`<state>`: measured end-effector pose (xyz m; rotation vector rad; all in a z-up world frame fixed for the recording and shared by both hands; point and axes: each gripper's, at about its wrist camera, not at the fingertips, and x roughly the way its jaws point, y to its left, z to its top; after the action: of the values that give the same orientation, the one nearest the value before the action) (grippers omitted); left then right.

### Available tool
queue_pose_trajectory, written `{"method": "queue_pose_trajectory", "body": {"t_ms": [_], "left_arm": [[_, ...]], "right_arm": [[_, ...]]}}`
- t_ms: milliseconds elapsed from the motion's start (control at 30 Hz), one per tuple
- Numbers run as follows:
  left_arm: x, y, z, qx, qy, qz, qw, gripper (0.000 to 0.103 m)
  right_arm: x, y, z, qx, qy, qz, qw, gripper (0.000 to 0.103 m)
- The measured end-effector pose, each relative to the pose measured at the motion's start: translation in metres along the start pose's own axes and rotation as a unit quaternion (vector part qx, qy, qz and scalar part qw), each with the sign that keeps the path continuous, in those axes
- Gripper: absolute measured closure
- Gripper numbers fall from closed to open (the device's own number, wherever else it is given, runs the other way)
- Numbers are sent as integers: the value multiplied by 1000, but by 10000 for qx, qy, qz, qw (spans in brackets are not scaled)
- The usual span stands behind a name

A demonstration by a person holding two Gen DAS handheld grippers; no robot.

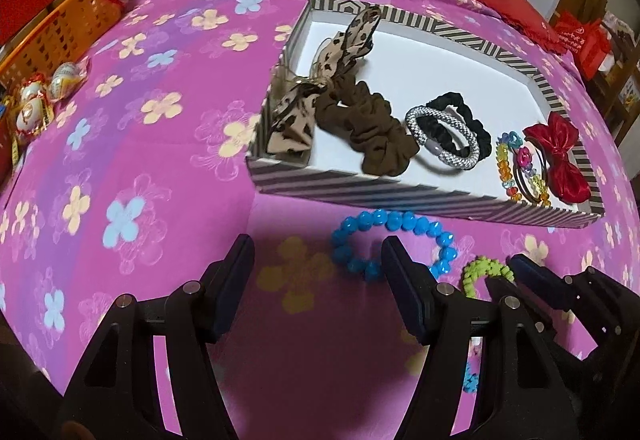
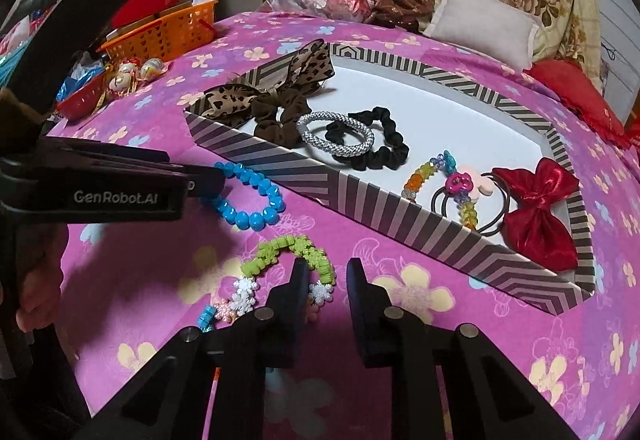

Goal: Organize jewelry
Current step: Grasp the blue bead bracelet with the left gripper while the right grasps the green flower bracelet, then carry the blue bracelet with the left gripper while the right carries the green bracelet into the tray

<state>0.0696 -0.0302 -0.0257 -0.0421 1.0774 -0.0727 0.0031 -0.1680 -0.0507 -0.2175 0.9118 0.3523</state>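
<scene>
The left gripper (image 1: 318,260) hangs spread wide over the bedspread, nothing between its fingers; its right finger overlaps the blue bead bracelet (image 1: 394,244), which lies at about 1 o'clock from the gap, only partly inside it. The right gripper (image 2: 327,280) is also apart, though more narrowly, and holds nothing; its left finger crosses the lime-green beaded bracelet (image 2: 294,254), whose loop trails off toward 10 o'clock into white snowflake beads (image 2: 245,294). I cannot tell whether that finger touches the beads or only hovers over them.

Beyond both bracelets, toward 12 to 1 o'clock, sits the striped box lid (image 1: 360,190) used as a tray, already holding the leopard-print bow scrunchie (image 1: 340,72), a silver woven hair tie (image 1: 442,138) over a black scrunchie (image 1: 466,120), a rainbow bead bracelet (image 1: 506,164) and a red satin bow (image 1: 556,154). At 10 o'clock, far off, stands an orange basket (image 1: 68,28).

The risks, as I judge them: the left gripper is off-centre, so closing now could pinch one bead and let the bracelet swing or slip. The soft quilt (image 1: 132,144) may bunch into the fingers. The two grippers work close together and could knock each other. Carried low, either bracelet could snag the lid's near wall.
</scene>
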Motion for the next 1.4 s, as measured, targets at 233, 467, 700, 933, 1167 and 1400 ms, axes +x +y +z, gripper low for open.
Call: {"method": "queue_pose_trajectory", "body": {"t_ms": [233, 467, 700, 933, 1167, 1400], "left_arm": [[2, -9, -2, 205, -100, -34, 9997, 67], [-1, -3, -7, 193, -45, -338, 9992, 96], [-24, -3, -16, 189, -242, -443, 9985, 96], [-50, -6, -13, 267, -495, -533, 9970, 96], [-68, -11, -13, 351, -648, -566, 9957, 96], [-81, -17, -10, 432, -763, -531, 9947, 96]], "right_arm": [[0, 0, 1, 12, -5, 22, 10000, 87], [-8, -1, -3, 178, -116, 136, 9997, 91], [-29, -1, -2, 288, -313, 186, 9989, 91], [-52, 0, 1, 317, -532, 186, 9979, 91], [-69, 2, 3, 280, -696, 139, 9971, 91], [-80, -1, 5, 282, -778, 85, 9965, 91]]}}
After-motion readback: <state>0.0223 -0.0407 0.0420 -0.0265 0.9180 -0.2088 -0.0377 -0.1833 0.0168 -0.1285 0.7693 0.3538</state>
